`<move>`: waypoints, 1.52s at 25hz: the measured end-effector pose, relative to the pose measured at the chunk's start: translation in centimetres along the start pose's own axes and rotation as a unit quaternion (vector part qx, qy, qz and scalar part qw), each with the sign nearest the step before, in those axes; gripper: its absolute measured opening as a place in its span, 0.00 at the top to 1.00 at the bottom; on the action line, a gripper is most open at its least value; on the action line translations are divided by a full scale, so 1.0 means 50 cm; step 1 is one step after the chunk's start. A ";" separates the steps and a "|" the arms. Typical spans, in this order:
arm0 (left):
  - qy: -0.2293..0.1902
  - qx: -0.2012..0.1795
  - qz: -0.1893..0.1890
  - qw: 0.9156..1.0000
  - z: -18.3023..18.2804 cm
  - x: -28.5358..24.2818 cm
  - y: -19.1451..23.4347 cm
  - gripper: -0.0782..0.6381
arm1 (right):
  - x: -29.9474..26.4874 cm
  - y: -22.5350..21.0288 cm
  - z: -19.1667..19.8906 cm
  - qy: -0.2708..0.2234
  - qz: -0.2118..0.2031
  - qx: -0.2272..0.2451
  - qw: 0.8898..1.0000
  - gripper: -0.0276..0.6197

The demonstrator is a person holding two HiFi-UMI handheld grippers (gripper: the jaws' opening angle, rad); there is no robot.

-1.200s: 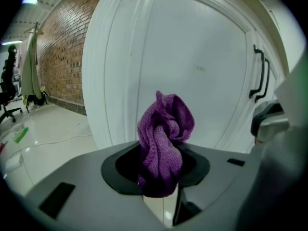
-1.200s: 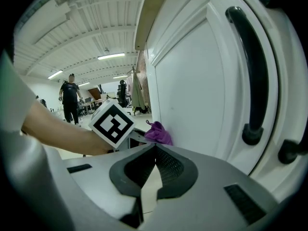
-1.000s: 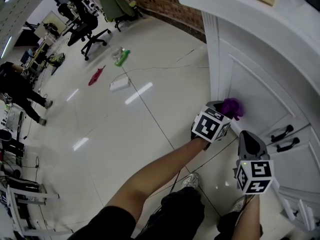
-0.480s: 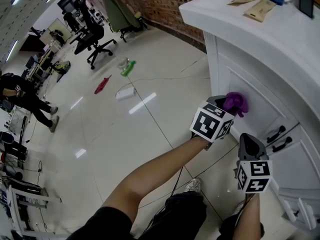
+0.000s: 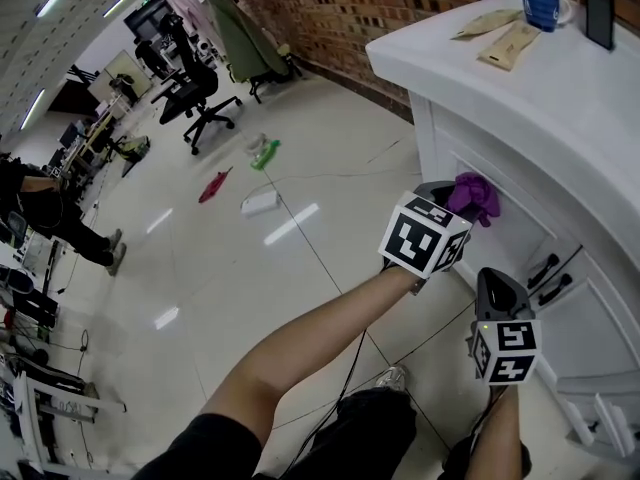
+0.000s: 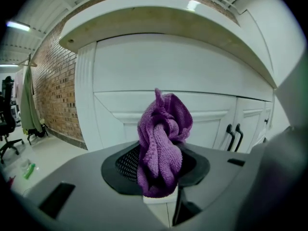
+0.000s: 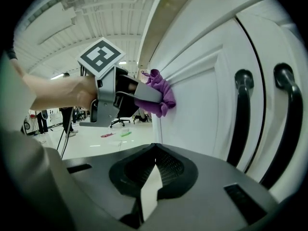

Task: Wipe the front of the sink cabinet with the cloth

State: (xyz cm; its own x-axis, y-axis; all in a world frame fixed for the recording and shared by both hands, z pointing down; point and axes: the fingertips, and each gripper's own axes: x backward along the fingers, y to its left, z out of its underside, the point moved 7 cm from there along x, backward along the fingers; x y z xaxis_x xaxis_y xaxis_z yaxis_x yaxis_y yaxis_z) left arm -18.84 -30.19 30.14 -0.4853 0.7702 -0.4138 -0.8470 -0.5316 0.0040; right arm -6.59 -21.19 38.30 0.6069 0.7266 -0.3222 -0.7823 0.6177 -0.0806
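- While the left gripper (image 5: 452, 204) pinches the purple cloth (image 6: 161, 138) tight between its jaws, the bunched fabric sticks out ahead of them and presses against the front of the white sink cabinet (image 5: 520, 168).
- Seen in the right gripper view, the cloth touches the upper rail of a door panel, to the left of two black handles (image 7: 243, 119).
- The right gripper (image 7: 147, 191) has its jaws pressed together with nothing between them. It hangs lower than the left gripper, near the handles and close beside the cabinet door.
- On the countertop above, a blue mug (image 5: 540, 0) stands near two tan packets (image 5: 505, 38).
- Behind the person's arms lies a glossy tiled floor (image 5: 250, 268), with an office chair (image 5: 200, 103) well apart from the cabinet.
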 end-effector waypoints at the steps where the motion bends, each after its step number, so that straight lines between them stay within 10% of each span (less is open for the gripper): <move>1: -0.002 -0.002 -0.001 1.000 -0.007 0.005 0.000 0.68 | 0.001 0.001 -0.003 -0.001 0.000 0.000 1.000 0.96; 18: -0.085 -0.032 -0.033 0.995 -0.115 0.089 0.049 0.68 | -0.007 0.019 -0.038 -0.031 -0.003 -0.012 0.999 0.96; 38: -0.032 0.016 0.004 0.999 0.092 -0.016 0.087 0.68 | -0.057 0.027 0.001 0.005 -0.005 0.006 1.000 0.96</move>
State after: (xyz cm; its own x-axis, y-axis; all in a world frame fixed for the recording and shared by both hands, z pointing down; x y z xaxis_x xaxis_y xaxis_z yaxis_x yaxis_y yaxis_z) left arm -23.14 -31.49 34.65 -0.5033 0.7879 -0.3548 -0.8493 -0.5267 0.0353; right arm -9.37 -22.39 39.17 0.6123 0.7176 -0.3318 -0.7751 0.6276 -0.0730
